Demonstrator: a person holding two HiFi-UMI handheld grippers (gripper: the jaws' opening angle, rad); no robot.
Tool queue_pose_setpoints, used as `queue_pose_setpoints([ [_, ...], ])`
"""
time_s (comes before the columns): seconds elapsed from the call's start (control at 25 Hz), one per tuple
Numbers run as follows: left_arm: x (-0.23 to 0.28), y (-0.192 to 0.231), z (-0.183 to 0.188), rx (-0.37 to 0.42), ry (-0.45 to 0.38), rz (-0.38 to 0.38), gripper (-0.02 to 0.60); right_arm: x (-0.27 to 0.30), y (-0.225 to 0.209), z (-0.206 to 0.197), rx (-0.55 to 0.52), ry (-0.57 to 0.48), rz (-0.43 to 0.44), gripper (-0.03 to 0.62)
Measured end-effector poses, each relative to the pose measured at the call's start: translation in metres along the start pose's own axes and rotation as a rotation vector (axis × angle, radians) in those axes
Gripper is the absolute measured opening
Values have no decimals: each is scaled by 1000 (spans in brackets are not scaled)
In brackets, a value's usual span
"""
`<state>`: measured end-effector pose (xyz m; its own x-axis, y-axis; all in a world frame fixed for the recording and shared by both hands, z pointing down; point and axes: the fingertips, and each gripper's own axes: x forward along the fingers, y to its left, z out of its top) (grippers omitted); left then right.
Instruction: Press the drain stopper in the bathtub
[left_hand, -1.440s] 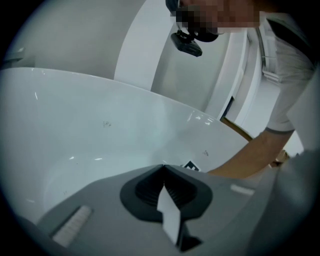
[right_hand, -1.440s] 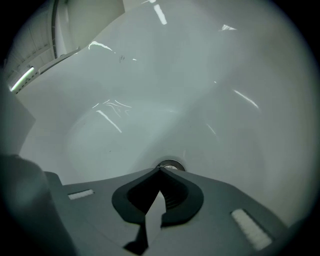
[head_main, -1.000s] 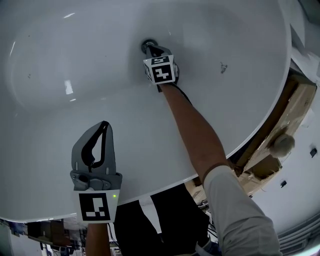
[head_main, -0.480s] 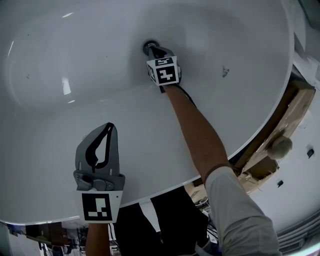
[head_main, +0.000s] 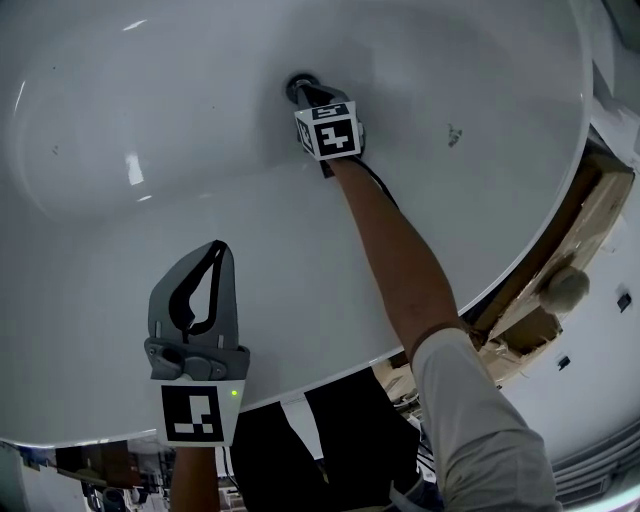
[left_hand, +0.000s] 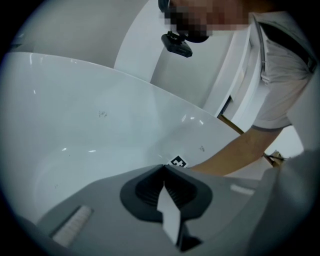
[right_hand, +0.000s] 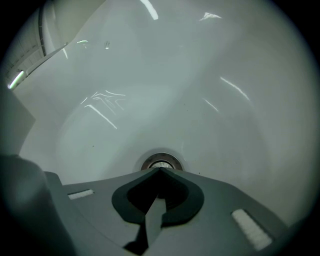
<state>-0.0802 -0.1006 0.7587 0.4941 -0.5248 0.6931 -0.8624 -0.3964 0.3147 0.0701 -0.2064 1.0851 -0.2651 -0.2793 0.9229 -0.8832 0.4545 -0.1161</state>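
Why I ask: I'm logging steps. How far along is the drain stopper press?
Reach looks done: the right gripper, shut, has its tips at the drain stopper in the bathtub. The press is in hand; whether the stopper has sunk is unclear. Remaining: withdrawal. The left gripper is shut, idle.

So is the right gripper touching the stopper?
Cannot tell. In the right gripper view, the shut right gripper tip covers the near edge of the stopper, hiding any contact or gap.
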Motion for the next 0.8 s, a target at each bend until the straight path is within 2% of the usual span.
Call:
queue_pose_setpoints([
  [0.12, -4, -2, 1, 10, 6, -6, 0, -2, -1, 0, 10, 17, -3, -6],
  [0.32, -12, 6, 10, -69, -20, -4, 0, -8, 2, 2, 29, 10, -17, -8],
  [0.56, -24, 8, 22, -76, -63, 23, 0, -21, 8, 3, 70, 9, 2, -9],
  [0.8, -42, -4, 31, -80, -74, 16, 0, -43, 22, 17, 49, -9, 20, -8],
])
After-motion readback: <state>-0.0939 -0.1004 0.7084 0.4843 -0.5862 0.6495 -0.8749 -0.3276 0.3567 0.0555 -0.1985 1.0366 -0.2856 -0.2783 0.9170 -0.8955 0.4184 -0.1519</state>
